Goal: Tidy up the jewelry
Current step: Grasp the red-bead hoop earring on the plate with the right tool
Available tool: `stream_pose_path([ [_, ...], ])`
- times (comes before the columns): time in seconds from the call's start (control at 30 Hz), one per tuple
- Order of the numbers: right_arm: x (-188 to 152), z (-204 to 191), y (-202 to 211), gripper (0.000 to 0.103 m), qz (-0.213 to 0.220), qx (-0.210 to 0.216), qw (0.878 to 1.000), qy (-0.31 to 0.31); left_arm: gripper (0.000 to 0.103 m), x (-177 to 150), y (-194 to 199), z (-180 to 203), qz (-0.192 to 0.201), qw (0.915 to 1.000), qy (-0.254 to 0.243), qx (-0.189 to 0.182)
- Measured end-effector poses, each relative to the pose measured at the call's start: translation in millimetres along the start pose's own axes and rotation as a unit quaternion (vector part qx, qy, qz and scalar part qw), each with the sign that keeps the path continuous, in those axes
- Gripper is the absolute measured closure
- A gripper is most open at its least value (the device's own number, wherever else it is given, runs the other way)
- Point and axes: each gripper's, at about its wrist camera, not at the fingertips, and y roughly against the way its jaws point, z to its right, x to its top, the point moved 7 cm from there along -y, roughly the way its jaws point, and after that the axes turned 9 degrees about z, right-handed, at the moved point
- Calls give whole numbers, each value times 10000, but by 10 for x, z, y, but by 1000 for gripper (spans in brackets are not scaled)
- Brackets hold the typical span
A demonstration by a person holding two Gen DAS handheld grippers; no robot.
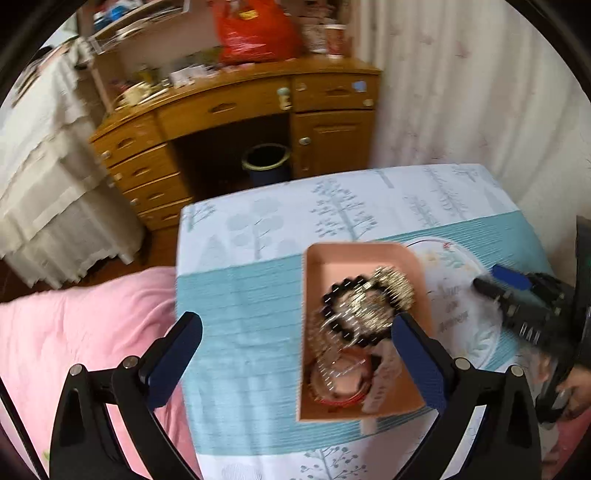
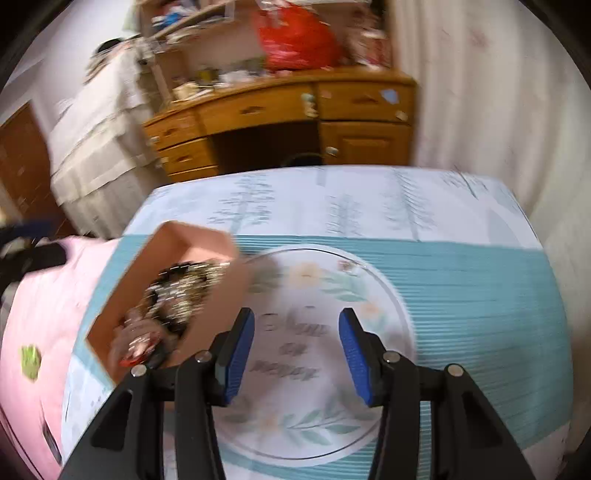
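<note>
A pink tray sits on the teal and white tablecloth. It holds tangled jewelry: a black bead bracelet, gold chains and red bangles. My left gripper is open and empty above the tray's left side. My right gripper is open and empty over the round floral print, right of the tray. It also shows in the left wrist view.
A pink blanket lies left of the table. A wooden desk with a red bag stands behind. A dark bin sits under it. Curtains hang at right.
</note>
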Motion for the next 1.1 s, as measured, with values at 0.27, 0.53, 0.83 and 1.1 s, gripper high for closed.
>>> stream_pose_path([
  [0.27,72,303,-351,55,-40,-415,9970,-651,1,-451,-99,-115,-548,9981,218,170],
  [0.53,154,276,-662,55,-76,-886,9929,-785,1,-825,-185,-4,-929,9927,752,-170],
  [0.83,233,254,-825,80,-180,-1321,9898,-498,1,-1011,-230,93,-1178,9889,833,-342],
  [1.1,216,279,-753,82,-412,-990,9898,-941,1,-991,-252,-131,-1049,9911,813,-58],
])
